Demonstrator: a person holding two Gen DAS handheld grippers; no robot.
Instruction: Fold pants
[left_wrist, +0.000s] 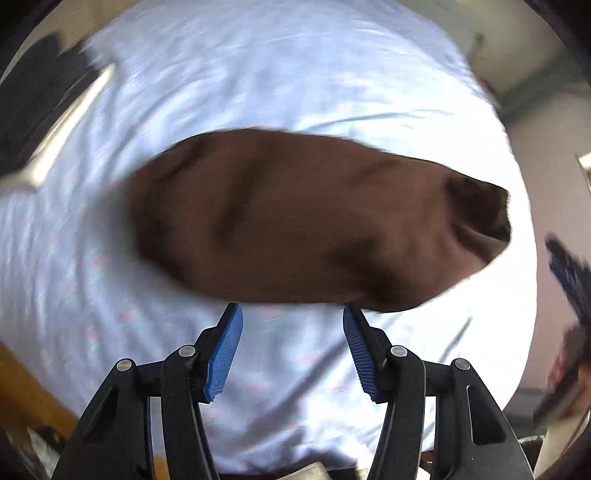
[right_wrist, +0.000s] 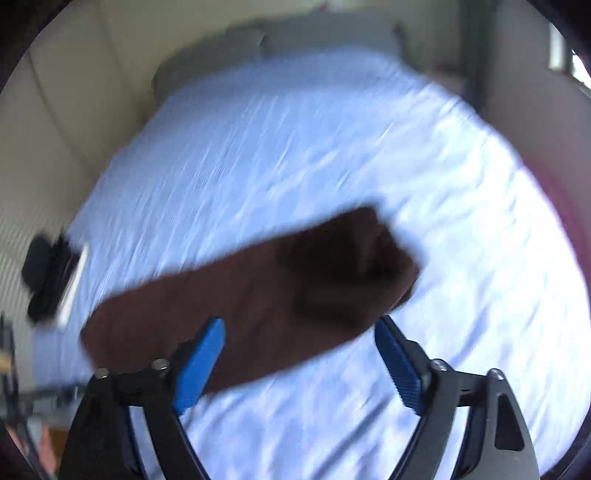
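Near me both sets of tongs, left tongs and right tongs, hang spread with nothing pinched. Just beyond them the brown pants lie as a long band across the middle of both frames on the pale blue bed. They look soft, limp and light, so I'd pinch an end's corners through all layers.

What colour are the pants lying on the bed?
Dark brown pants, plain with no visible pattern, seen best in the left wrist view.
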